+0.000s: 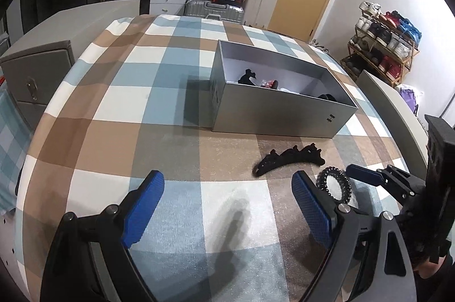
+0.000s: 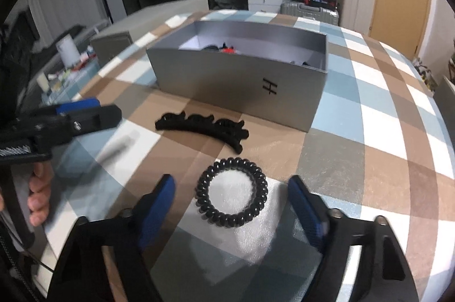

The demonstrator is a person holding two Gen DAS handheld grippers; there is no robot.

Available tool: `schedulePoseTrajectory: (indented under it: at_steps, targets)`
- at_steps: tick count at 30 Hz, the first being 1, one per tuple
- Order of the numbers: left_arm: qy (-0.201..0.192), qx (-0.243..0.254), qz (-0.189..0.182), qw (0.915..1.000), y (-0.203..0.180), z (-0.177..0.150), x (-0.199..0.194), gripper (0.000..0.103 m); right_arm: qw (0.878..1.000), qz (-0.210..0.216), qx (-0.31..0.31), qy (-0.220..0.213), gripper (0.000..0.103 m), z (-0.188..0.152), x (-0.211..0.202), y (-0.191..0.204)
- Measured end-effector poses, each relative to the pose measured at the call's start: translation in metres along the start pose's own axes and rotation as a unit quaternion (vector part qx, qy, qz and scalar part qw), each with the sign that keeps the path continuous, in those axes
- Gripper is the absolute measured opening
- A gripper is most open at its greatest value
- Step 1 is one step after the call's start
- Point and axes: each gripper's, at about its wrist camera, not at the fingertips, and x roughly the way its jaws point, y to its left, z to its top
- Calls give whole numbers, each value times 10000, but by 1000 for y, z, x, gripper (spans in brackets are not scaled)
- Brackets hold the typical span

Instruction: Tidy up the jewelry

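Coil hair tie (image 2: 231,192), black and ring-shaped, lies flat on the checked bedcover (image 2: 384,108), directly ahead of the right tool (image 2: 231,205) and centred between its two blue pads (image 2: 159,205). Both pads stand clear of the ring on either side, so the right tool is open with nothing gripped. A ring has no long axis; any approach angle serves.

Black hair claw (image 2: 203,128) lies just beyond the tie, its long axis running crosswise to the right tool, between the tie and the grey box (image 2: 236,85).

Left tool (image 1: 227,202) is also open and empty, over bare cover. In its view the tie (image 1: 334,184) sits off to the outer side of its right-hand pad, not between the pads.

Judgement: the right tool is the nearer and already aligned; the coming move appears to be a short descent and closure on the tie, then transfer to the box, which already holds several items.
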Motion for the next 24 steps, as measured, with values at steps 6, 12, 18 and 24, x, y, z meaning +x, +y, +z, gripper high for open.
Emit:
schedulePoseTrajectory:
  at_steps: [6, 12, 18, 24]
  targets:
    - [18, 70, -63, 10000, -1, -1, 0, 88, 9996, -196, -198, -6, 47, 1, -1, 4]
    - [138, 74, -139, 9998, -1, 0, 2, 88, 9997, -183, -168, -32, 36, 1, -3, 3]
    - [142, 147, -41, 9998, -2, 1, 3, 88, 9998, -110, -71, -170, 36, 0, -8, 1]
    - [261, 285, -58, 9992, -6, 7, 11, 88, 9983, 284, 406, -294, 36, -2, -14, -16]
